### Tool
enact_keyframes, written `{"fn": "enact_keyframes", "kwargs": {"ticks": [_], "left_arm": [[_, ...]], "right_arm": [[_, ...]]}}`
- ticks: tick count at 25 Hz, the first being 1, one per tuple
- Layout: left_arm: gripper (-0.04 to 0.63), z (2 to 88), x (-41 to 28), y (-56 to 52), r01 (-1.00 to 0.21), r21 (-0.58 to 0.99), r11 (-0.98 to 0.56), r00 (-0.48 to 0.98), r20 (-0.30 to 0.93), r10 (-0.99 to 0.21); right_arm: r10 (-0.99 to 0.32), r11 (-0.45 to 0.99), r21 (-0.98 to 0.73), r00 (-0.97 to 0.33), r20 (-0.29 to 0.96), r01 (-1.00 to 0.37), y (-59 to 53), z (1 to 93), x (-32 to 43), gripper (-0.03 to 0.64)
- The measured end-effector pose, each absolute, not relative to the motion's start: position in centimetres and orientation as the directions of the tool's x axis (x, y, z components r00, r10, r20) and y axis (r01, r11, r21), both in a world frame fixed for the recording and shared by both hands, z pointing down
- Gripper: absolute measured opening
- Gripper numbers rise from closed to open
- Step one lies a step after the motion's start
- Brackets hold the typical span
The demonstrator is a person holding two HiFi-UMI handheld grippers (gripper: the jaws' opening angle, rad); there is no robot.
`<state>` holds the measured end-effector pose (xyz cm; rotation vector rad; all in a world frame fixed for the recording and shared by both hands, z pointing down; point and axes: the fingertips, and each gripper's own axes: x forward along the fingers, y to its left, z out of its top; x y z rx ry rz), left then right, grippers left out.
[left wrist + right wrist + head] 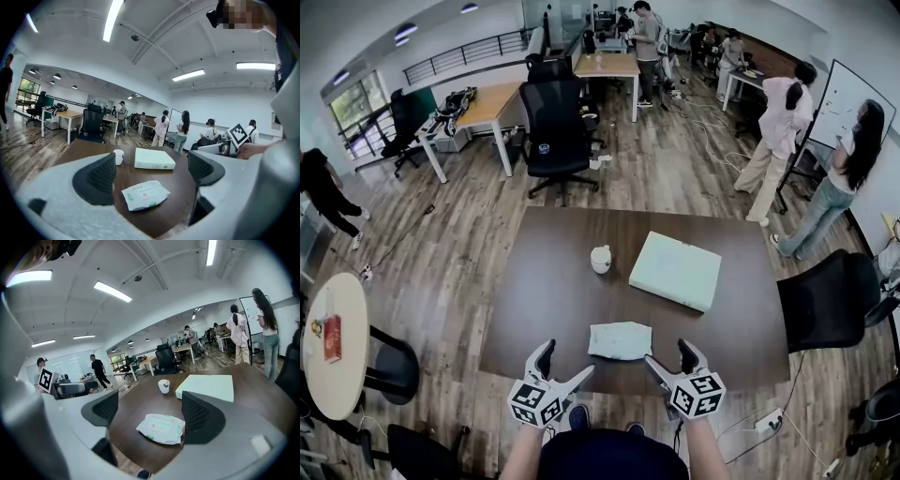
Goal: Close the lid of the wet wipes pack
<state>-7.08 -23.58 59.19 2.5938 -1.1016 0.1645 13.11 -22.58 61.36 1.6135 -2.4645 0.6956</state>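
Dark brown tabletop (553,281) fills the middle of the head view, and I hold both my tools over its near edge at the bottom of the frame. On my left gripper (566,360) the jaws stand wide apart with nothing clamped, and on my right gripper (667,353) they are spread just as wide and grip nothing. The wet wipes pack (620,340) lies flat on the wood between the two, close to the near edge at bottom centre, and neither gripper touches it. Its long axis runs left to right across the head view, slightly skewed, with the printed face up. In my left gripper view it sits low and centred between the pads; in my right gripper view it sits against the inner edge of the right-hand pad. I cannot tell whether its lid is raised or down. Further up the frame a small white cup (600,259) stands near the table's middle, and a flat pale green box (676,270) lies just right of it. Beyond the far edge a black office chair (555,127) stands on the wood plank floor (450,234). A whiteboard (853,98) with people beside it is at upper right, and a round table (333,347) is at lower left.
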Motion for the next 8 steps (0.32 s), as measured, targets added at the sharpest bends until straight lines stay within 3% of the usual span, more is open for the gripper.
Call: {"fn": "enact_keyframes", "kwargs": {"ticks": [8], "left_arm": [[0.471, 59.62, -6.98, -23.2, -0.718, 0.243, -0.653, 0.696, 0.238, -0.677]], "right_arm": [[-0.815, 0.363, -0.334, -0.47, 0.338, -0.87, -22.07, 61.72, 12.1, 0.437]]}}
